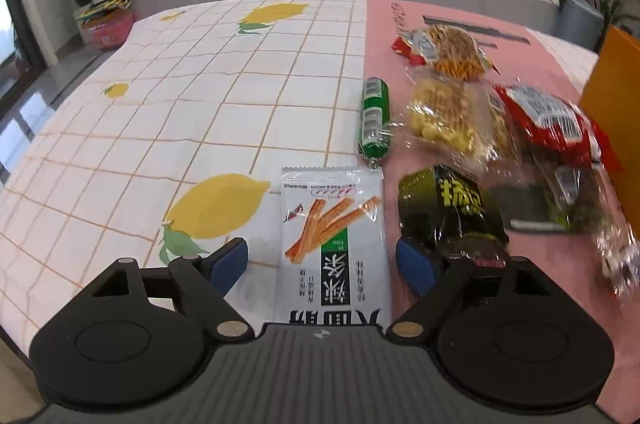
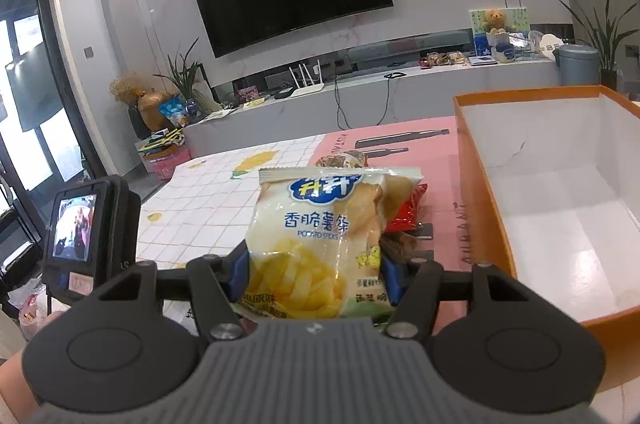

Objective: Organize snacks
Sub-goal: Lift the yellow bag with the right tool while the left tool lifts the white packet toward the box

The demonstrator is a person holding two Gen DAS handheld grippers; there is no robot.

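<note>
In the left wrist view my left gripper (image 1: 322, 260) is open, its blue pads either side of a white spicy-strip packet (image 1: 334, 240) that lies flat on the table. Right of the packet lie a dark green bag (image 1: 452, 212), a green tube (image 1: 375, 118), a clear bag of yellow puffs (image 1: 444, 114), a red bag (image 1: 552, 118) and an orange snack bag (image 1: 452, 50). In the right wrist view my right gripper (image 2: 314, 274) is shut on a yellow potato-sticks bag (image 2: 320, 236), held upright above the table. The orange box (image 2: 480, 160) with a white inside stands just to its right.
The table has a lemon-print tiled cloth (image 1: 200, 84) on the left and a pink mat (image 1: 400, 20) on the right. The orange box also shows at the right edge of the left wrist view (image 1: 612, 96). The left gripper's camera unit (image 2: 80, 224) is at the left.
</note>
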